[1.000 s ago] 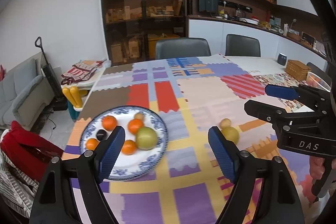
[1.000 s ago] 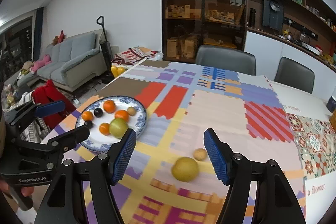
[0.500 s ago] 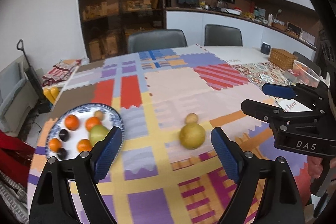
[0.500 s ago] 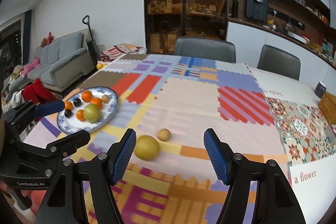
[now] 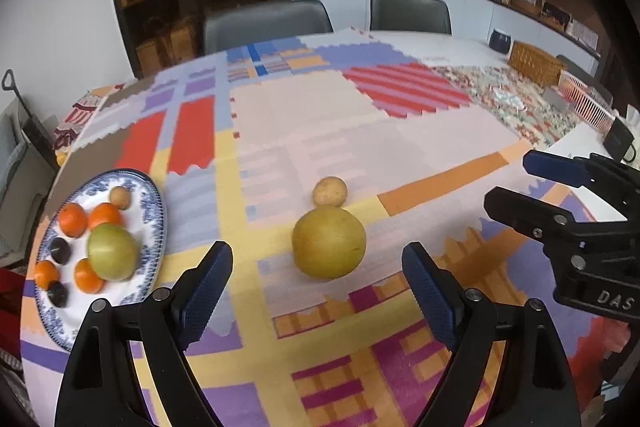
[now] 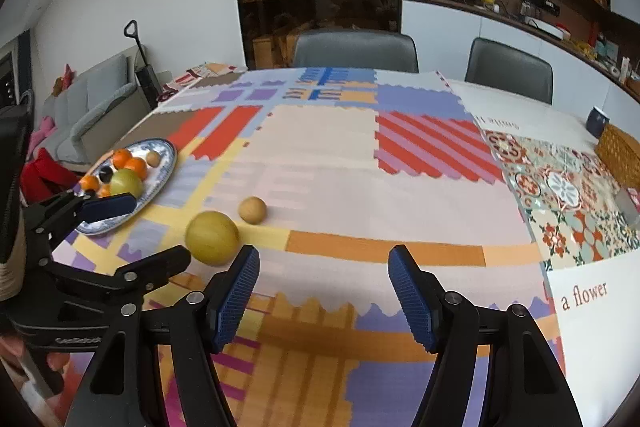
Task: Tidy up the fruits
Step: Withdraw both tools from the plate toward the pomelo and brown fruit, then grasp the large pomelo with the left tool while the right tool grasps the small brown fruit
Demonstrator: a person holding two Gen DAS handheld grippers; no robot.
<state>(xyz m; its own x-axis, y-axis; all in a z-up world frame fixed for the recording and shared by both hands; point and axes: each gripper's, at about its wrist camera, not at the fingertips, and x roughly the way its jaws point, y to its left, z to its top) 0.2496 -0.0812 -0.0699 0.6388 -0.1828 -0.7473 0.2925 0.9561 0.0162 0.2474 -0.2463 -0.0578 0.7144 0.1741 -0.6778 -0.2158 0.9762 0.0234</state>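
Left claw [image 5: 318, 283] wide open, empty, low over desk [image 5: 400, 147]; large yellow-green fruit [image 5: 329, 242] just beyond, centred between blue pads. Small tan fruit [image 5: 329, 191] touching its far side. Blue-patterned plate [image 5: 154, 211] at left, holding oranges, green fruit, dark fruits. Right claw [image 6: 323, 287] also wide open, empty, right of large fruit. Wicker basket [image 6: 618, 155] far right.
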